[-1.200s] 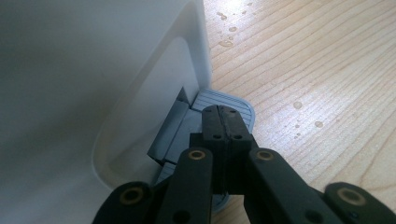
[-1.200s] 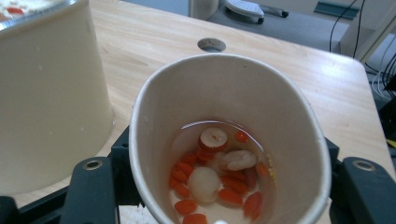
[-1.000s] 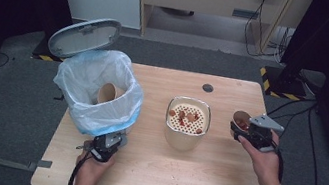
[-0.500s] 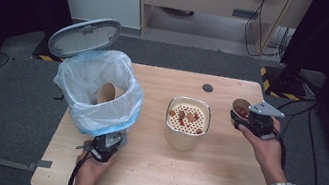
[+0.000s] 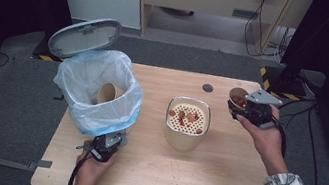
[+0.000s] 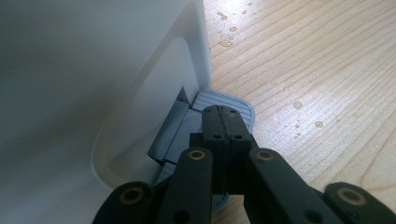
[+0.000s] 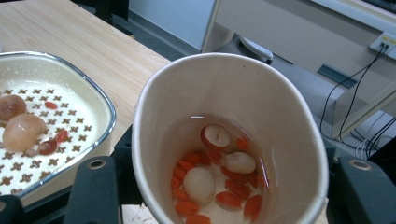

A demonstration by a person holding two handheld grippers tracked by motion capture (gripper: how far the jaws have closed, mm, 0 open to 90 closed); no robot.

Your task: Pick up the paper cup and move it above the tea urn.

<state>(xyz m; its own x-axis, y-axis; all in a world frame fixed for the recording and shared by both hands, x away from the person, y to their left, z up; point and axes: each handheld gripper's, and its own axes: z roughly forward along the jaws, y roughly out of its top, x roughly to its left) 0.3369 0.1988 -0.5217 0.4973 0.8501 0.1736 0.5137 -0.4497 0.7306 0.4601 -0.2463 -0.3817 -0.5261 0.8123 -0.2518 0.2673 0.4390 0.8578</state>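
In the high view, the right gripper (image 5: pixel 241 108) pinches a paper cup (image 5: pixel 237 97) right of the strainer (image 5: pixel 187 122), ready for pouring. In the left gripper view, the left gripper (image 6: pixel 222 122), jaws pressed together, holds down the bin's pedal (image 6: pixel 233 103). In the right gripper view, the cup's dregs (image 7: pixel 219 179) probably need tipping over the strainer's holes.
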